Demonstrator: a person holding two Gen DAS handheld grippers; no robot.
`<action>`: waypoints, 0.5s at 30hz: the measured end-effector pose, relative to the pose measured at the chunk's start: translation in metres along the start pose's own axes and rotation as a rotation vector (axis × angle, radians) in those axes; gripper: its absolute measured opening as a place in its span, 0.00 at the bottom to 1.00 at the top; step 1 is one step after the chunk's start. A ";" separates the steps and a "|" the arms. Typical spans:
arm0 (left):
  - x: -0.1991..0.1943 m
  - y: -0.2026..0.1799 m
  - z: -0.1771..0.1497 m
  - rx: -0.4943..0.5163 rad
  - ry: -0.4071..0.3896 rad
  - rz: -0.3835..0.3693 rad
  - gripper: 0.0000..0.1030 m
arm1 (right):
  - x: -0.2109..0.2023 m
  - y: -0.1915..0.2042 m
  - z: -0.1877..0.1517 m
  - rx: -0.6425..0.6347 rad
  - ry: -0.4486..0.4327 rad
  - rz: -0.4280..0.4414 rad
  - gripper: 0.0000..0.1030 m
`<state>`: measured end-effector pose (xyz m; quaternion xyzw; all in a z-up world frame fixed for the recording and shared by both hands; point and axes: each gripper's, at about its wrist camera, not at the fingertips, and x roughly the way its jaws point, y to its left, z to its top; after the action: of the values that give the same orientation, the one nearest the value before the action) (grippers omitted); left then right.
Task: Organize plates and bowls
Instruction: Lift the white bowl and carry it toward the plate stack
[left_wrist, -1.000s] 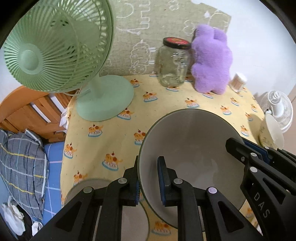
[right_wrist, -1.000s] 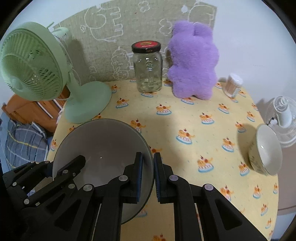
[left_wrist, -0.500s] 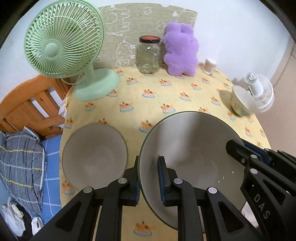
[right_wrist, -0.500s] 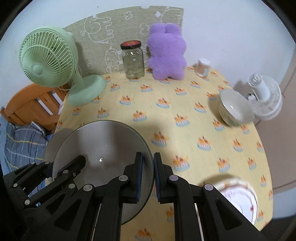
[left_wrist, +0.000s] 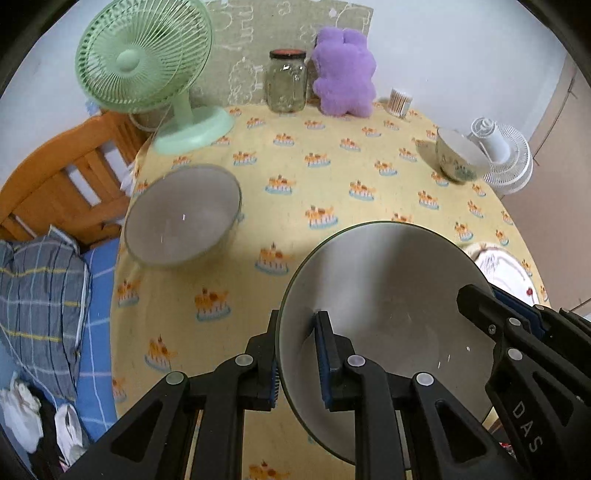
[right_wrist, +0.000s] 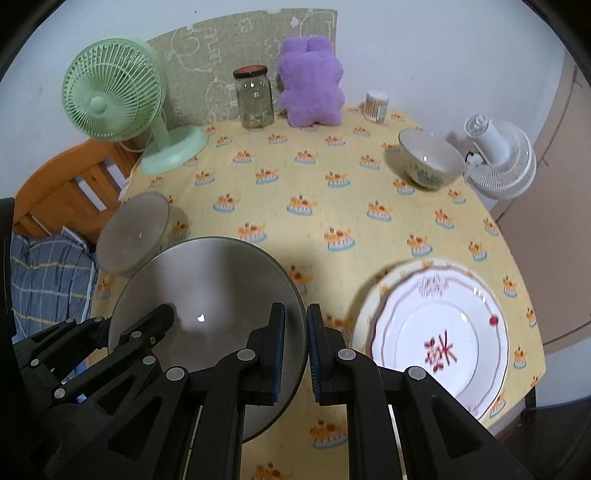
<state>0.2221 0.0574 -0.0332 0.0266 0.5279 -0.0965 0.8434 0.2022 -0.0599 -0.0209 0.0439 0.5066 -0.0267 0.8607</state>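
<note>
Round tabletop (right_wrist: 332, 206) under yellow cake-print cloth, white wall behind; green fan (right_wrist: 110, 99) at 10 o'clock, glass jar (right_wrist: 255, 98) and purple plush (right_wrist: 310, 85) at 12.

Large grey bowl (left_wrist: 388, 302) held off cloth at 6 o'clock, tilted. Left tool (left_wrist: 295, 354) pinches one rim, right tool (right_wrist: 295, 350) opposite rim, both pressed tight.

Second grey bowl (left_wrist: 181, 218) at 9 o'clock, patterned bowl (right_wrist: 428, 158) at 2, plate (right_wrist: 436, 332) at 4.

Judgement: glazed ceramic, stiff, heavy, slick, chips easily; thin rim best hold, two-sided grip stops pivoting.
</note>
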 end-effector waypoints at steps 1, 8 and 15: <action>0.000 -0.001 -0.005 -0.007 0.006 0.003 0.13 | 0.000 -0.001 -0.004 -0.004 0.004 0.004 0.14; 0.006 -0.009 -0.032 -0.100 0.033 0.020 0.13 | 0.005 -0.011 -0.026 -0.053 0.034 0.041 0.14; 0.020 -0.018 -0.049 -0.174 0.062 0.091 0.14 | 0.025 -0.021 -0.041 -0.111 0.096 0.106 0.14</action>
<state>0.1837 0.0446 -0.0720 -0.0197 0.5585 -0.0110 0.8292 0.1770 -0.0770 -0.0636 0.0243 0.5447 0.0492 0.8368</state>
